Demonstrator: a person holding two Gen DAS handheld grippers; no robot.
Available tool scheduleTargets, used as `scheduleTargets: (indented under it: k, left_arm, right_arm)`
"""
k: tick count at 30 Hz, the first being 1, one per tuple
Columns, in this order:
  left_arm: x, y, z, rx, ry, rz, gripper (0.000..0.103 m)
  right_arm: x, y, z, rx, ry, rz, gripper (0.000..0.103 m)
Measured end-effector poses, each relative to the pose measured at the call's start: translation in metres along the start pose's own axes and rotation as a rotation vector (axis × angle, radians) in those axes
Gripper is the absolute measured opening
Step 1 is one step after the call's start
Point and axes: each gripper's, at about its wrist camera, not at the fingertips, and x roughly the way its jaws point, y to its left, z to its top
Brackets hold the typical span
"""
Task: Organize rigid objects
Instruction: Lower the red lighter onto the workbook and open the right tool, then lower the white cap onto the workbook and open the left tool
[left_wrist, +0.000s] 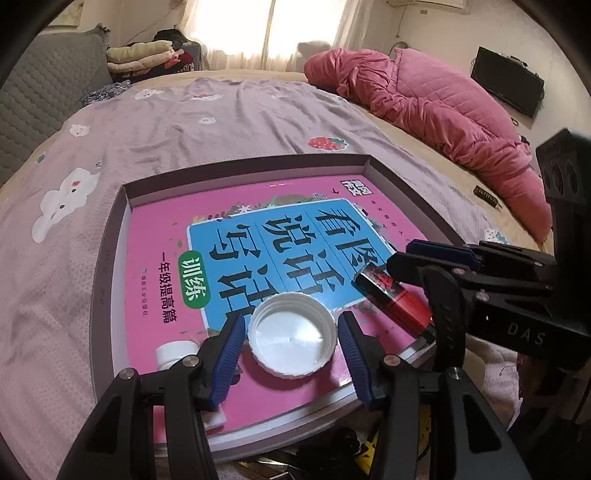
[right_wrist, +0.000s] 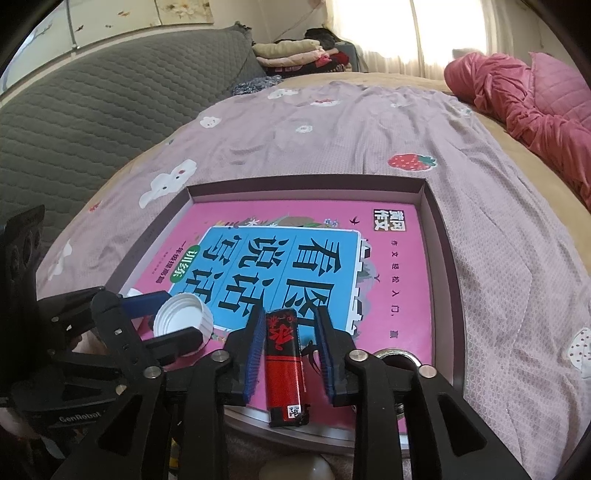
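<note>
- Pink and blue colour the workbook (left_wrist: 258, 236) that lies flat inside a shallow cardboard box (left_wrist: 110, 236) on the bed (left_wrist: 184, 122), as the left wrist view shows it.
- White plastic cap (left_wrist: 293, 338), open side up, sits on the workbook near the box's front edge; the left gripper (left_wrist: 291, 354) straddles it, jaws about half open, a slim gap showing on each side, so nothing is gripped.
- A small white object (left_wrist: 173, 352) lies just left of that gripper, partly hidden behind its finger.
- To the right, the right gripper (left_wrist: 417, 266) reaches in over a red and black lighter (left_wrist: 395, 299).
- Farther out on the bed, a small dark object (left_wrist: 485, 197) lies well apart from the box, beside the pink quilt (left_wrist: 443, 110).

- From the right wrist view, the lighter (right_wrist: 286, 365) lies lengthwise on the workbook (right_wrist: 388, 258), its base at the front edge.
- The right gripper (right_wrist: 290, 354) has its jaws narrowly parted on either side of the lighter, pads clear of it; it looks set down and released.
- A round metal-rimmed thing (right_wrist: 399, 356) peeks out behind the right finger.
- The cap (right_wrist: 183, 319) and left gripper (right_wrist: 173, 317) show at left.

- Judged from this, cap and lighter are already in the box; the dark object outside likely remains to be collected.
</note>
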Motion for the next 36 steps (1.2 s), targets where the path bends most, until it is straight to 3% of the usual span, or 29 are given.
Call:
scheduleTargets:
  k: [8,13,36]
  left_arm:
    - [-0.006,0.002,0.002,-0.010,-0.023,-0.006,0.052]
    - [-0.011,0.005,0.003,-0.026,-0.043,-0.002,0.052]
    - [-0.043,0.016,0.002,-0.080,-0.145,-0.005,0.055]
  right_arm:
    - [-0.005,0.000,0.000,-0.001,-0.028,-0.001,0.038]
    - [-0.012,0.001,0.001,-0.011,-0.059,-0.009,0.047]
    - [-0.044,0.004,-0.008,-0.028,-0.166,-0.058,0.058]
